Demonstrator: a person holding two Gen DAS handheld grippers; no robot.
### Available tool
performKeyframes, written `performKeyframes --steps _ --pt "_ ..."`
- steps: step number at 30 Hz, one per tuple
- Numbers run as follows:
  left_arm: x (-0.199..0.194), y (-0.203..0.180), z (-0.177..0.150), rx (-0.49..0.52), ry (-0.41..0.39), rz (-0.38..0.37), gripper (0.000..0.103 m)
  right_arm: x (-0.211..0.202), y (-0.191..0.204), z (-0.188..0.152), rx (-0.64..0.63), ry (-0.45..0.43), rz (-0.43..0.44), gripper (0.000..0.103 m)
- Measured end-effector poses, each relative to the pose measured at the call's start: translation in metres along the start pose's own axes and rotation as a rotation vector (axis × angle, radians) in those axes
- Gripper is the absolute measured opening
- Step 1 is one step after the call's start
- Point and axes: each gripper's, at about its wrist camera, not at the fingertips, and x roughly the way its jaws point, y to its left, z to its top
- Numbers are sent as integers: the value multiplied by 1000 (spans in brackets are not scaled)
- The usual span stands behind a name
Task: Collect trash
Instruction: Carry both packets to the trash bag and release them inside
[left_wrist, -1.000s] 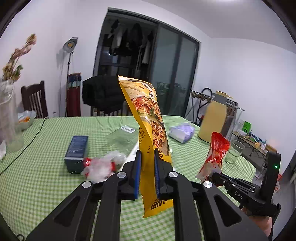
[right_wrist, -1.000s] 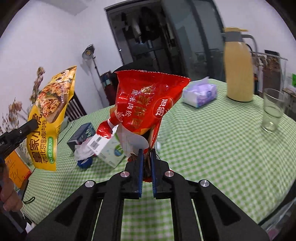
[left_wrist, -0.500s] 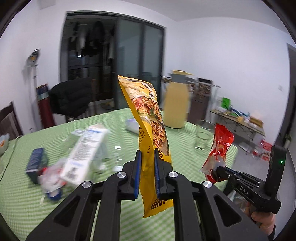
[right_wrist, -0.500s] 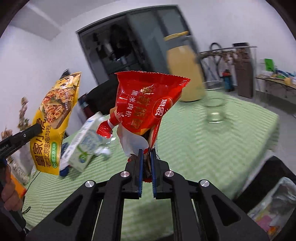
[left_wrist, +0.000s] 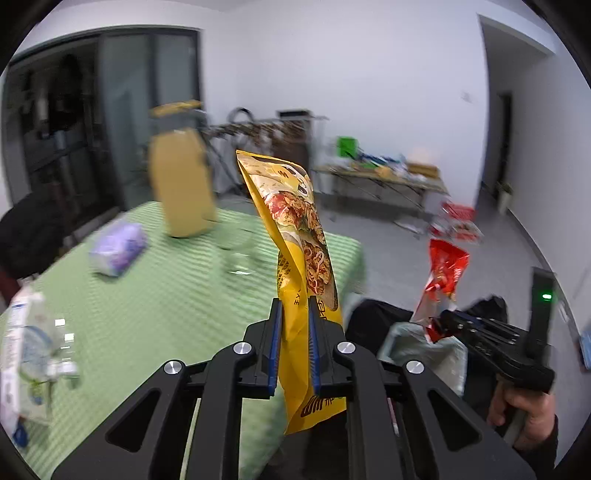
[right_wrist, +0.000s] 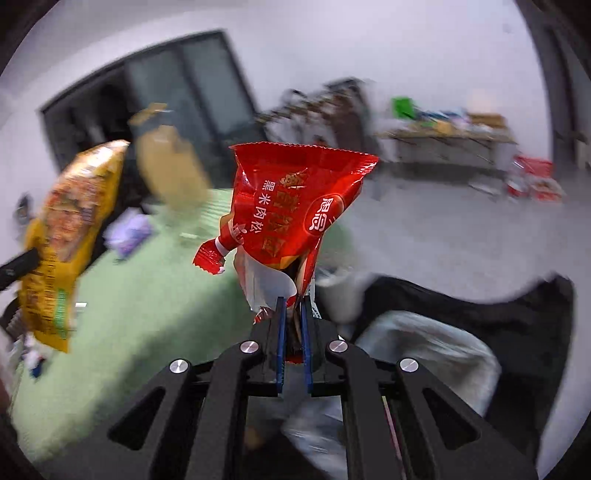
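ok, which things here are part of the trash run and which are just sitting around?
Job:
- yellow snack bag, clamped in the left gripper
- red wrapper, clamped in the right gripper
- black-lined trash bin past the table edge

Lying about:
- yellow thermos
- purple tissue pack
- drinking glass
- green checked table

You've got the yellow snack bag (left_wrist: 303, 236) upright, pinched low between blue pads. Red snack wrapper (right_wrist: 295, 214) also upright, torn and crumpled at its base, above the black trash bag (right_wrist: 480, 314).
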Motion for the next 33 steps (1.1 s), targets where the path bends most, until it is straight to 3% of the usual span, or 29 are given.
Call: performKeyframes --steps 6,15,19,21,25,27,29,31,33 --pt "55 -64 -13 70 113 -115 10 45 -75 -47 177 167 -115 10" --pt "126 -140 -51 190 279 -239 11 61 -110 -82 249 253 -170 13" --pt "165 -166 -78 224 400 -284 11 62 -119 -84 296 289 -196 28" --pt "183 -177 -94 237 451 -303 11 60 -119 -83 301 278 -214 47" --pt "213 -192 -124 283 526 -278 11 53 -122 -79 311 251 -226 53" --pt "226 -194 -132 299 550 -265 15 55 -123 -80 315 259 -222 53" --pt "232 -194 -137 306 537 -239 27 56 -120 -81 304 267 -202 53" --pt "235 -193 -138 318 541 -211 45 56 -119 -81 297 259 -198 53" --pt "235 -190 -140 327 549 -213 46 53 -119 -81 306 252 -196 53"
